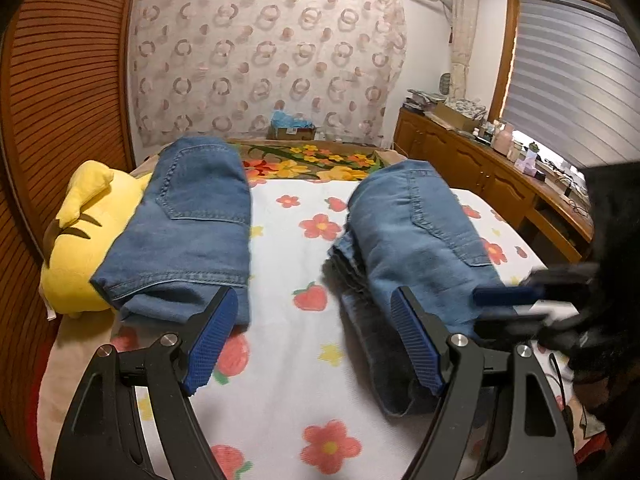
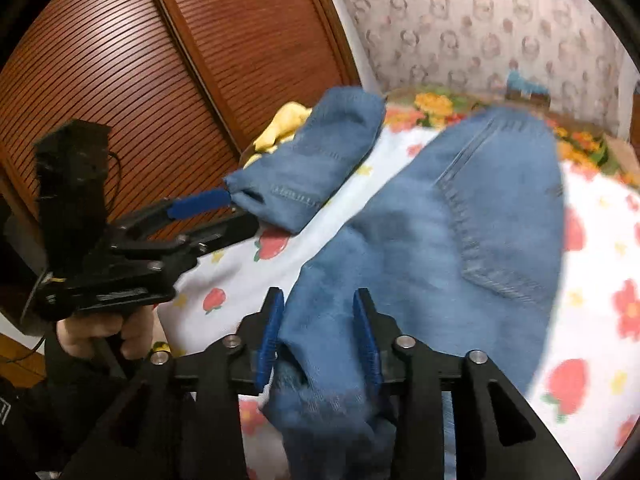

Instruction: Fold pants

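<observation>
Two bundles of blue jeans lie on a white flower-print sheet (image 1: 288, 360). The left folded jeans (image 1: 192, 220) (image 2: 312, 160) rest partly on a yellow plush toy (image 1: 80, 248). The right jeans (image 1: 420, 240) (image 2: 460, 240) are folded with a back pocket facing up. My left gripper (image 1: 314, 296) (image 2: 236, 210) is open wide over the bare sheet between the bundles, its tips near the left jeans' near edge. My right gripper (image 2: 318, 296) (image 1: 496, 306) stands partly open at the right jeans' near end. Denim lies between its blue pads (image 2: 272, 332), loose rather than pinched.
Wooden louvered doors (image 2: 140, 60) stand close on the left. A wooden dresser (image 1: 480, 168) crowded with small items runs along the right under a window blind. A cardboard box (image 1: 292, 130) sits beyond the bed's far end. A person's hand (image 2: 92, 332) holds the left gripper.
</observation>
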